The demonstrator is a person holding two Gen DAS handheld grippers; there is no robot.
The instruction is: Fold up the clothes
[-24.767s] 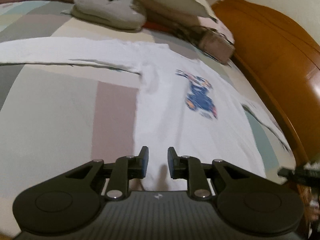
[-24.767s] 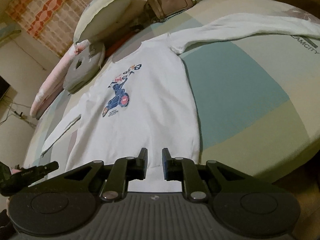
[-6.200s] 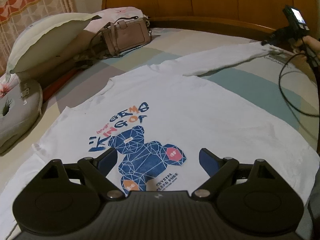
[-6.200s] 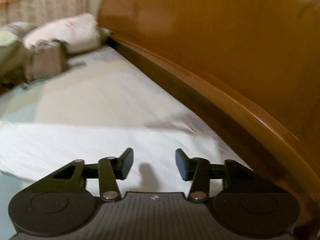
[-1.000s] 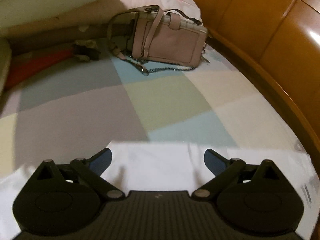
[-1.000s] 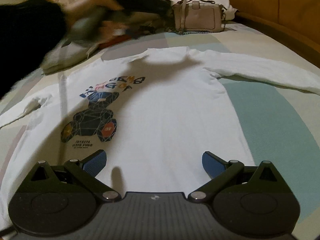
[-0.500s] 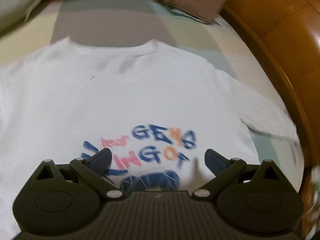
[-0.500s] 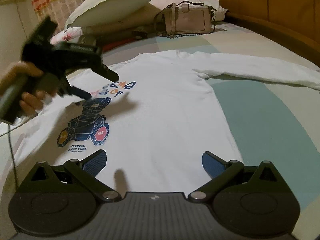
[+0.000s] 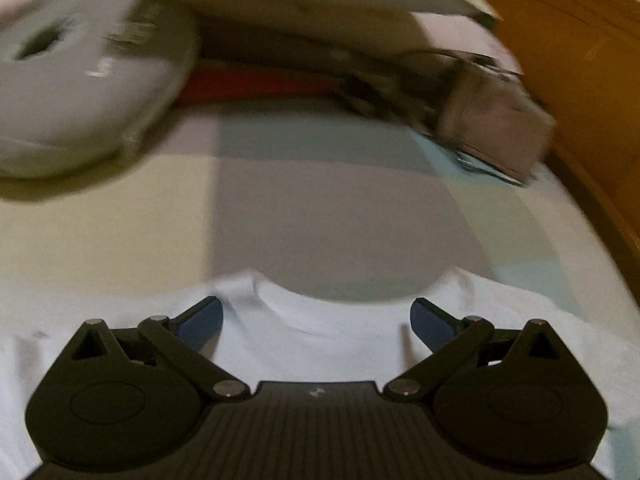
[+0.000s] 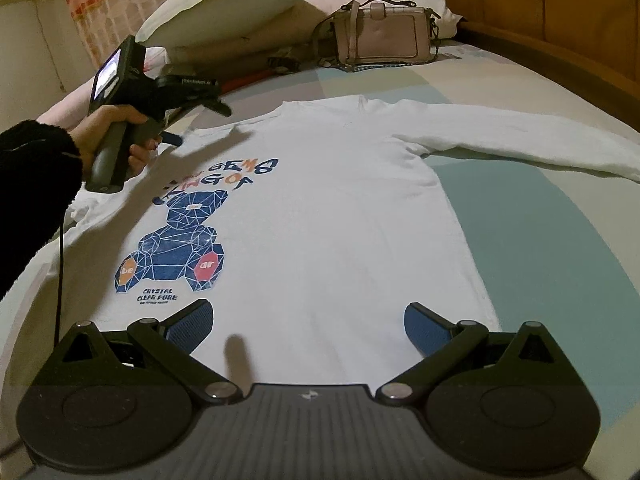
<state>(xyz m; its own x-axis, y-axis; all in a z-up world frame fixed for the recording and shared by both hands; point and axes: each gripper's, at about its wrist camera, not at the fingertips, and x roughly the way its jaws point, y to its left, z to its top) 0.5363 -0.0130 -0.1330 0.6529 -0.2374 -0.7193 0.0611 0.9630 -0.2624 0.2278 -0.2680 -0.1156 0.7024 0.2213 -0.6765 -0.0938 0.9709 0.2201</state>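
A white long-sleeved sweatshirt (image 10: pixel 320 208) with a blue bear print (image 10: pixel 180 244) lies flat, face up, on the bed, its right sleeve (image 10: pixel 520 140) stretched out sideways. My right gripper (image 10: pixel 308 322) is open above the hem with nothing between its fingers. My left gripper (image 9: pixel 316 318) is open just over the neckline (image 9: pixel 340 304), empty as well. The right wrist view shows that left gripper (image 10: pixel 192 120) held by a hand (image 10: pixel 116 136) at the sweatshirt's left shoulder.
A pink handbag (image 10: pixel 384 36), a large cream pillow (image 10: pixel 228 8) and a grey round cushion (image 9: pixel 76 96) lie at the head of the bed. A wooden bed frame (image 10: pixel 560 28) runs along the right. The checked bedsheet (image 10: pixel 540 240) is bare to the right of the sweatshirt.
My left gripper has moved up from over the printed chest to the neckline and left shoulder. My right gripper has stayed open over the hem.
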